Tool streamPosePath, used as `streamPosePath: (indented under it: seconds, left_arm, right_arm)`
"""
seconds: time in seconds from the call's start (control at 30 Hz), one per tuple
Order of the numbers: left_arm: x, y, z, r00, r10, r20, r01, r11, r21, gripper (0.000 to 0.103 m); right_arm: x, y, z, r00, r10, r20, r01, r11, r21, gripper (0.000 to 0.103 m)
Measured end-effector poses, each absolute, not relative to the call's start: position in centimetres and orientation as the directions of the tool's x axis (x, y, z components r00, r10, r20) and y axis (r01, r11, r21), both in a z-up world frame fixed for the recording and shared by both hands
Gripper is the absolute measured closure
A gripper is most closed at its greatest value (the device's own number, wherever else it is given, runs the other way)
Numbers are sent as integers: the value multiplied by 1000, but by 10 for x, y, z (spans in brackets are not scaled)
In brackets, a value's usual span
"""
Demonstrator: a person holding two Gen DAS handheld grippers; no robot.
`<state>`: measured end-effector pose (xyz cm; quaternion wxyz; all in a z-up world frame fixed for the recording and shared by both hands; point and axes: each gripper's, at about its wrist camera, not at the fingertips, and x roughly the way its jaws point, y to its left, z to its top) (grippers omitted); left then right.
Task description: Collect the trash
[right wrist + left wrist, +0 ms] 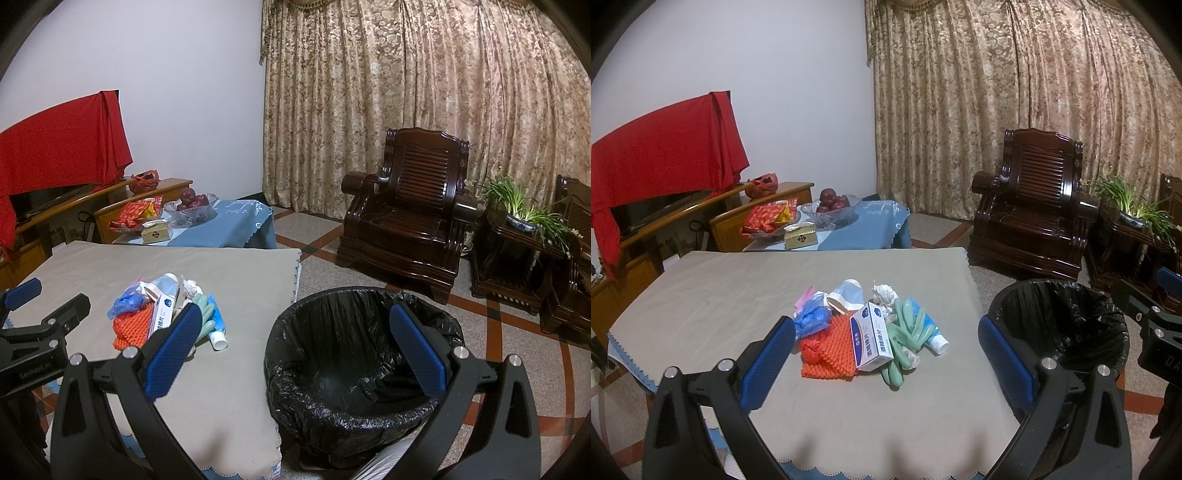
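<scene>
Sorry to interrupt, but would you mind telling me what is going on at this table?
A person holding a gripper in each hand is about to clear a pile of trash from the cloth-covered table. The left gripper is open, facing the pile, touching nothing. The right gripper is open and empty, facing the black-lined bin beside the table. The bin looks empty, so nothing seems collected yet.

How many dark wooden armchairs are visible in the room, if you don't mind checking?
2: one armchair stands whole before the curtain; a second armchair is cut off at the right edge, beyond the potted plant. Others may be out of view.
</scene>
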<state>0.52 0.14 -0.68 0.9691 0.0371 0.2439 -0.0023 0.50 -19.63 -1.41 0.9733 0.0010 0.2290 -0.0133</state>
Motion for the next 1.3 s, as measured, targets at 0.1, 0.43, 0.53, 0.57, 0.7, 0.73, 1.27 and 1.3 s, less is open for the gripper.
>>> streamPosePath:
  seconds: [0.1,0.43,0.53,0.57,0.7,0.73,1.27,1.3]
  left_arm:
    - [5,1,-7,881,13,-473,23,997,71,6]
    - [5,1,-7,880,13,-475,22,997,69,6]
    - [4,7,-12,879,15,-476,20,997,68,6]
    - [3,7,-14,879,14,-477,20,998,67,6]
    - [1,9,-19,877,14,-480,18,998,62,6]
    - [0,10,-19,877,14,-480,18,998,61,6]
    - [19,83,-48,860,75,-505,-86,996,1,6]
    - [21,90,-52,854,90,-512,-102,995,4,6]
  right_arm:
    - [5,-197,-15,894,-25,-447,26,1000,-4,5]
    - [5,-196,-16,894,-25,-448,26,1000,-5,5]
    - [7,-196,-19,894,-26,-448,26,1000,-6,5]
    - [8,-196,-19,894,-26,-448,26,1000,-6,5]
    - [8,-196,-29,893,-24,-449,22,1000,-9,5]
    - [11,-196,-44,892,-26,-451,23,1000,-10,5]
    - [53,-144,-70,851,87,-518,-103,995,-3,5]
    - [59,-138,-74,843,99,-529,-118,993,-1,5]
